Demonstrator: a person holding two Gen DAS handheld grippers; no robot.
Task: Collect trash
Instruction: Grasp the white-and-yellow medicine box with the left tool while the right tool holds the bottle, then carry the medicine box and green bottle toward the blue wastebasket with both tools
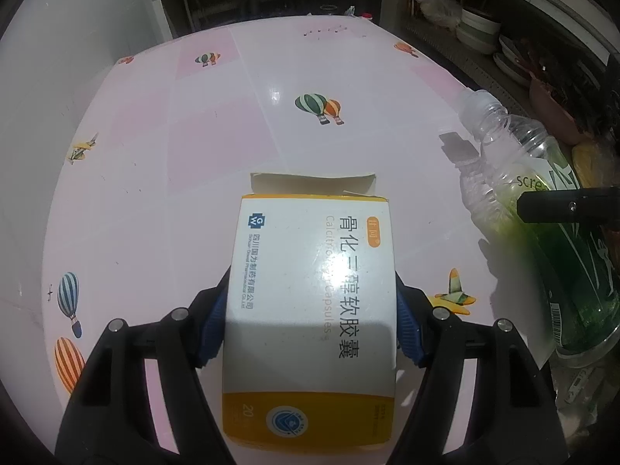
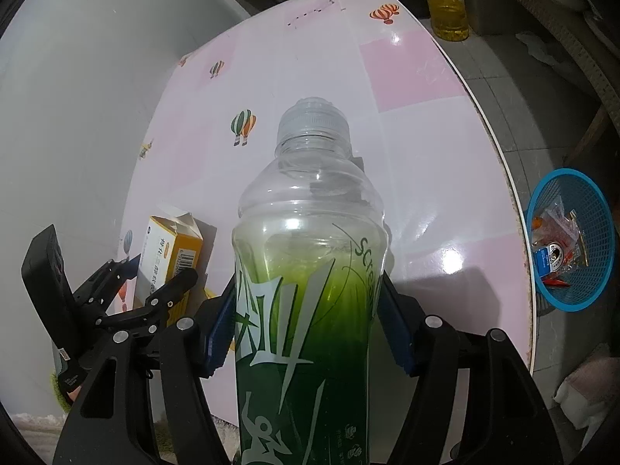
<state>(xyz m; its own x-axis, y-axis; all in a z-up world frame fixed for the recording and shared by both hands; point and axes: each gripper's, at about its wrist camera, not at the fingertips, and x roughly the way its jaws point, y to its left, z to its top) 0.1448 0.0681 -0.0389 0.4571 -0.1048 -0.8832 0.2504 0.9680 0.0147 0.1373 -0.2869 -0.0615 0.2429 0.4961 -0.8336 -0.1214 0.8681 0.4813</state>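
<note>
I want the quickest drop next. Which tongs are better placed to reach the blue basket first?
Right. The right tongs hold the bottle, and the blue basket sits just beyond the table edge on their side. The left tongs, holding the medicine box, are farther away.

a round bench [image 1: 271,77] fills both views, its glossy top patterned in white and pale pink squares with printed hot-air balloons and small planes. bright light glares off it in patches. a plain white wall [image 2: 77,77] stands just beside it. past the far edge are dim shelves with stacked dishes [image 1: 478,29]. the floor [image 2: 515,89] is grey tile.
</note>
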